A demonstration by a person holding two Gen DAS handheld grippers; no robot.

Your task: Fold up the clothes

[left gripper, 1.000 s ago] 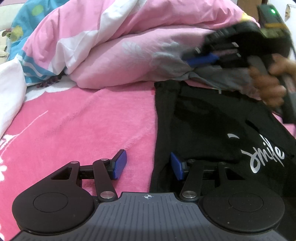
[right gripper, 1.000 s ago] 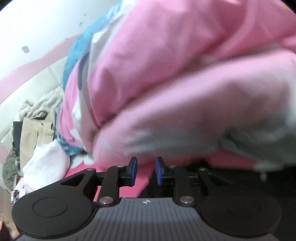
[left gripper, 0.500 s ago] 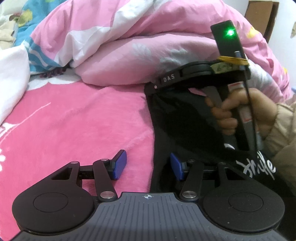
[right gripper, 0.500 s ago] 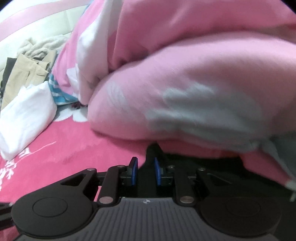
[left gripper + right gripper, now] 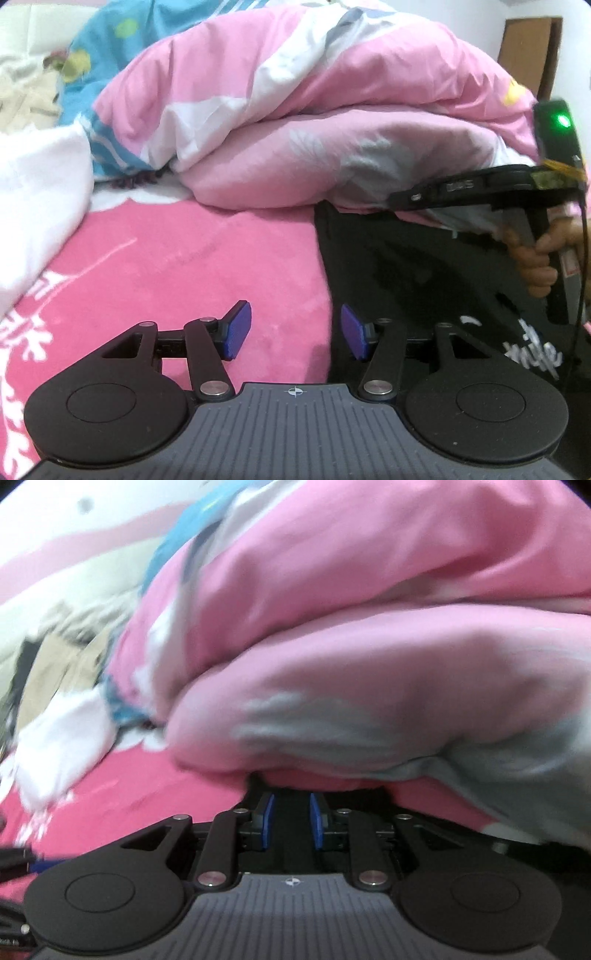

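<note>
Heaped at the back, a pink duvet [image 5: 317, 122] on a pink bed [image 5: 207, 258], white cloth [image 5: 37, 192] at left, a brown door [image 5: 532, 55] far right. Spread flat along the bed's right side, a black shirt [image 5: 413, 273] with white lettering, fold apparently just starting. Straddling its near edge, left gripper [image 5: 295, 332] agape and empty, likely needing to close there; over its far edge, right gripper [image 5: 291, 819] narrowly parted, grip not discernible.

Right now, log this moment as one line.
left gripper: open, at black shirt edge | right gripper: narrow gap over shirt, grip unclear | fold not started
</note>
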